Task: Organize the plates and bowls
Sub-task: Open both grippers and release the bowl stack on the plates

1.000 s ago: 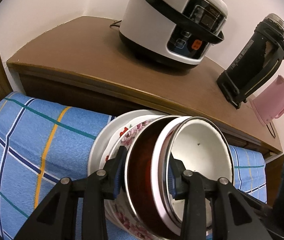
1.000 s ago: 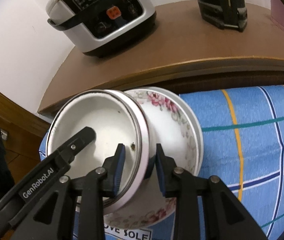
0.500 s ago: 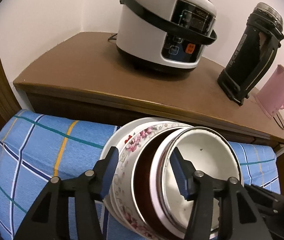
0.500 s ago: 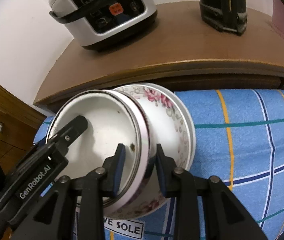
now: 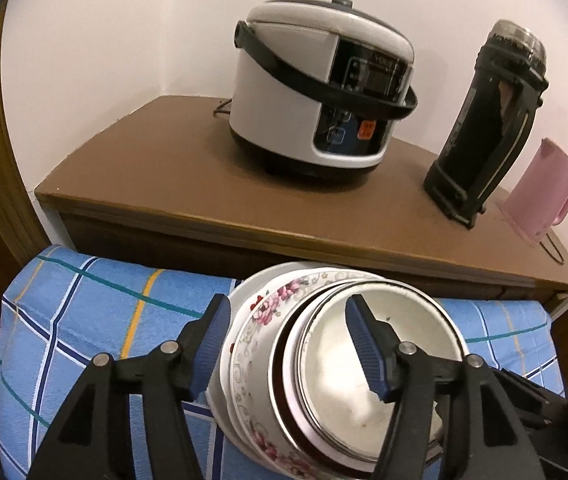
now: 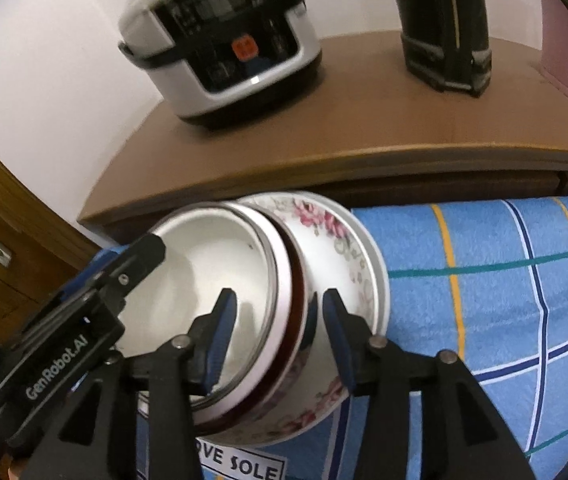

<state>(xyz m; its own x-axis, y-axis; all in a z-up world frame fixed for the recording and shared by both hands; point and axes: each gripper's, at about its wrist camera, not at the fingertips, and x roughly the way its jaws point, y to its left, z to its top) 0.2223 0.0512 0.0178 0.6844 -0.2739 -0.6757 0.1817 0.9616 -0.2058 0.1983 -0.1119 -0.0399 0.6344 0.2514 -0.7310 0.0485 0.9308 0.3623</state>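
The dishes already sit as one nested stack at the back edge of the blue checked cloth [image 5: 96,320], hard against the front of the brown wooden cabinet [image 5: 204,184] and nearer the cloth's end on the right of the left wrist view. A plain white plate [image 5: 260,284] lies at the bottom, a floral bowl [image 5: 268,312] in it, then a dark red-brown bowl [image 6: 297,280] of which only the rim shows, and a white steel-rimmed bowl [image 5: 403,344] on top. The left gripper [image 5: 295,344] straddles the stack with its jaws opening: one pad is outside the plate's edge, the other hangs over the top bowl's hollow, and neither presses on anything. The right gripper [image 6: 280,328] is letting go too, its jaws opening, with the rims of the white and dark bowls between its pads but not pinched. By my reading the stacking is as good as done, and what is left is to draw both grippers clear without nudging the pile. No loose plate or bowl shows elsewhere on the cloth, though part of it is out of view. On the cabinet top stand a rice cooker [image 5: 319,96], a black thermos [image 5: 487,120] and a pink jug [image 5: 543,192], none of them part of the job.
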